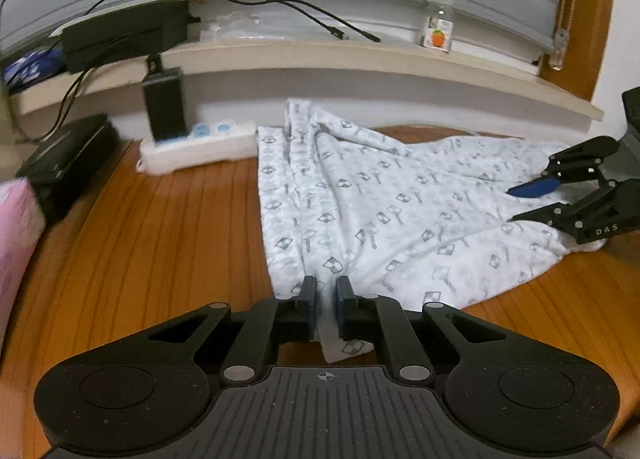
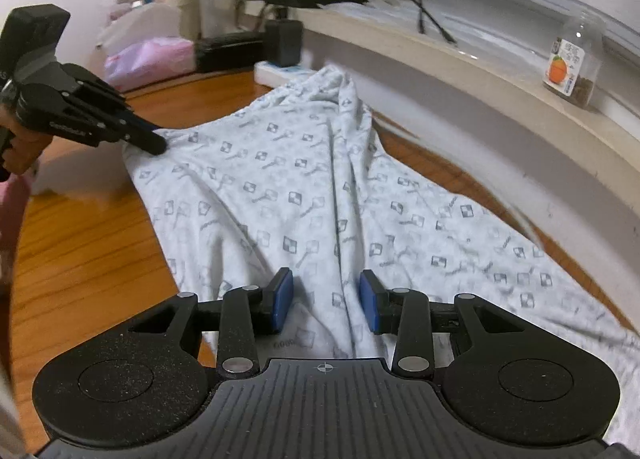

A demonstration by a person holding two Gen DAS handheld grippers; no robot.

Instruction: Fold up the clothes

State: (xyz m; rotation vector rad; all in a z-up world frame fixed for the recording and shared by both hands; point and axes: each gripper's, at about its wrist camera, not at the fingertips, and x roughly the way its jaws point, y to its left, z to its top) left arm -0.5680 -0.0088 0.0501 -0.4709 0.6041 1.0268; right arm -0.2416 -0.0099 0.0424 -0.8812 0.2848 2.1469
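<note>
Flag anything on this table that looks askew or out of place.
The patterned garment is not lying flat: it is creased in long ridges, and its far end rides up against the wall below the shelf, next to the white power strip. Nothing looks spilled or damaged.

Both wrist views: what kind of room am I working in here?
Likely a bedroom or living space in a home. The patterned garment lies on a wood floor under a window ledge cluttered with cables, beside a power strip and a small jar.
</note>
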